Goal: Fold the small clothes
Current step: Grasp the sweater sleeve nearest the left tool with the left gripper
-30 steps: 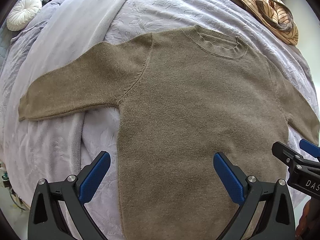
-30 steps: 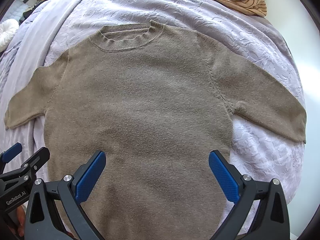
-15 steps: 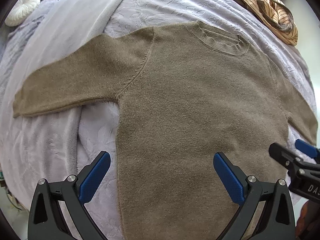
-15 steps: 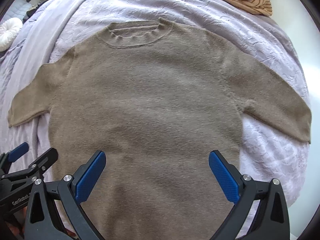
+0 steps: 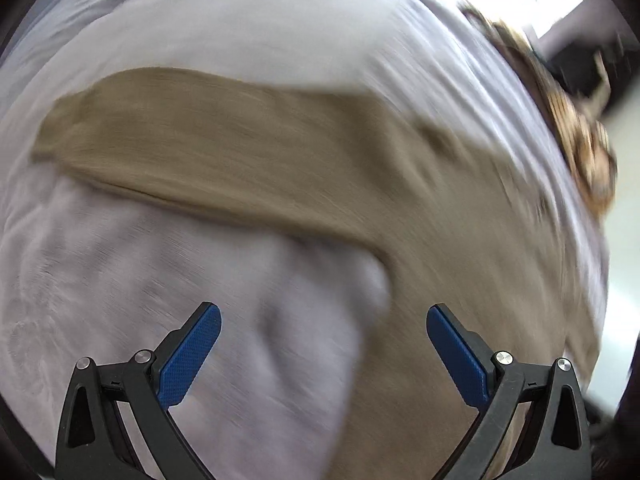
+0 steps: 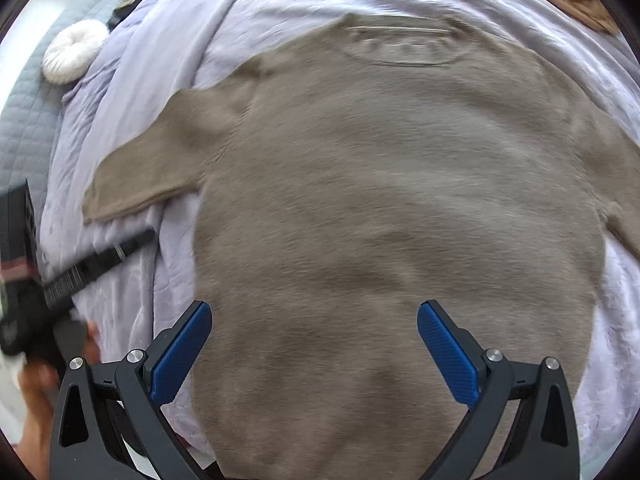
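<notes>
A brown knit sweater lies spread flat, front up, on a lavender bedspread, with its ribbed collar at the far end from both claws. The right gripper hangs over the sweater's lower body with its blue-padded fingers spread wide and nothing between them; the cloth fills the space ahead of it, and one sleeve reaches out to its left. The left gripper is likewise wide open and empty, over the bedspread just beside the sweater's side edge; its view is heavily motion-blurred. Ahead of it the same sleeve stretches across and off to its left, while the body runs along its right finger. A round white cushion sits far ahead-left of the right gripper, and a striped tan garment lies far ahead-right of the left one.
</notes>
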The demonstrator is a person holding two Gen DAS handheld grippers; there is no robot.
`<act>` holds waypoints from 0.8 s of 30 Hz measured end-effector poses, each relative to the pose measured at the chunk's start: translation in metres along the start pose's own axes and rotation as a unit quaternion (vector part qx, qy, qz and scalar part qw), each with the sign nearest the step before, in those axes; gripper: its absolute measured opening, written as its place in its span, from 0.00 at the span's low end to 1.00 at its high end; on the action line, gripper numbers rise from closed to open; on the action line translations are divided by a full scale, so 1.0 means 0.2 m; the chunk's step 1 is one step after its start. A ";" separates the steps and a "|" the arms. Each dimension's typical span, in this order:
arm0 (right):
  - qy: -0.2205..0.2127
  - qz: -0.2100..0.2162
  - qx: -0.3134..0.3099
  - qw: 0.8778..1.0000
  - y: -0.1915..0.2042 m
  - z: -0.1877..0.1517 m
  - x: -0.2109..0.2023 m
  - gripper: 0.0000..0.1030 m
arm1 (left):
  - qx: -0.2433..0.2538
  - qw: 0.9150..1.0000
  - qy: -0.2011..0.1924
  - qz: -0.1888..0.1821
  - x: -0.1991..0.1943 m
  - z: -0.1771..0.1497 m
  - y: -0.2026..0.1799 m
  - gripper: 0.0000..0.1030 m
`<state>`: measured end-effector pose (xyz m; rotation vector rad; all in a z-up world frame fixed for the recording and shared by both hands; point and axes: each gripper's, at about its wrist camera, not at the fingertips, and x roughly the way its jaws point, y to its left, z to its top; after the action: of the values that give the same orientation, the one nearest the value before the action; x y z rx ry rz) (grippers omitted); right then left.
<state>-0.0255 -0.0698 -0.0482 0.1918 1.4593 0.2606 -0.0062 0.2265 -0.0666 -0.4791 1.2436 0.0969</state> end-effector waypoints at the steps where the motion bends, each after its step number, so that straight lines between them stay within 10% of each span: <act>1: 0.001 0.001 -0.005 1.000 0.03 0.00 0.01 1.00 | -0.022 1.000 -0.016 -0.007 -0.01 0.04 0.09 1.00; 12: 0.037 0.017 -0.044 0.998 0.26 -0.04 0.15 1.00 | -0.204 0.966 -0.106 -0.122 0.08 0.31 0.79 0.98; 14: 0.043 0.020 -0.050 0.998 0.30 -0.05 0.17 1.00 | -0.207 0.964 -0.123 -0.113 0.08 0.31 0.79 0.76; 17: 0.050 0.029 -0.059 0.997 0.34 -0.05 0.18 1.00 | -0.210 0.966 -0.118 -0.094 0.12 0.33 0.78 0.17; 24: 0.042 0.048 -0.068 0.996 0.37 -0.06 0.16 1.00 | -0.141 0.965 -0.176 -0.133 -0.04 0.31 0.65 0.12</act>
<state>-0.0391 0.0093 -0.0591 0.1413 1.5110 0.4500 0.0027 0.3699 -0.0832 -0.8339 0.8102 0.1249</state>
